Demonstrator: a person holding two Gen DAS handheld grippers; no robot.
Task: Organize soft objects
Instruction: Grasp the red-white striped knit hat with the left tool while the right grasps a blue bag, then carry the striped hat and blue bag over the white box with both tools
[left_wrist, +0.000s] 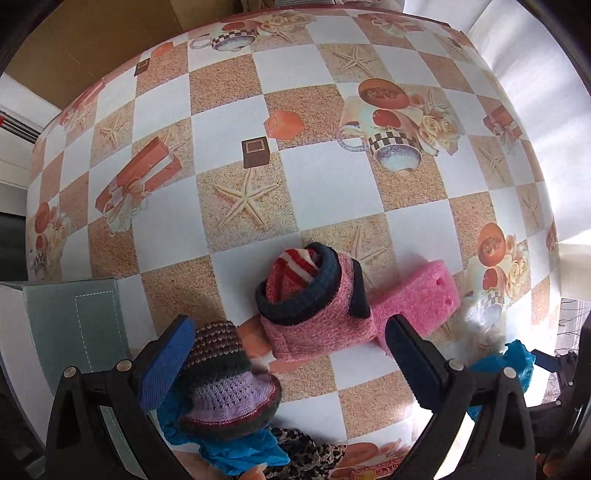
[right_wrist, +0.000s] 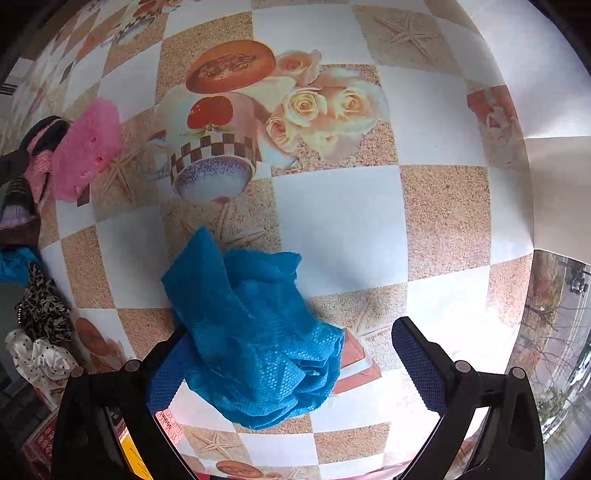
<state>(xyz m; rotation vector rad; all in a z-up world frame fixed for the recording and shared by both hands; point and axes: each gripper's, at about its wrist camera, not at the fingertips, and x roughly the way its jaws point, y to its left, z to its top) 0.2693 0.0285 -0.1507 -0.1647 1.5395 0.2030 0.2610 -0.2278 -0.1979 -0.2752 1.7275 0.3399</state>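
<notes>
Checkered desk (left_wrist: 236, 110) with starfish print fills both views. Left gripper (left_wrist: 291, 354) spread wide, low over a purple knit hat (left_wrist: 229, 387) at lower left; pink knit piece (left_wrist: 317, 306) and pink sponge (left_wrist: 417, 295) just beyond. Right gripper (right_wrist: 295, 354) wide, blue cloth (right_wrist: 251, 332) against its left finger, partly hiding it. Upper desk open; right edge near.

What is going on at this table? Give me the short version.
A person is sorting soft items on a patterned tablecloth, a handheld gripper in each hand. The left gripper, jaws open, hovers over a striped knitted hat, one pad beside it, nothing gripped. A pink knitted piece and a pink sponge lie just ahead. The right gripper, jaws also open, straddles a crumpled blue cloth lying on the table, not yet gripped.
</notes>
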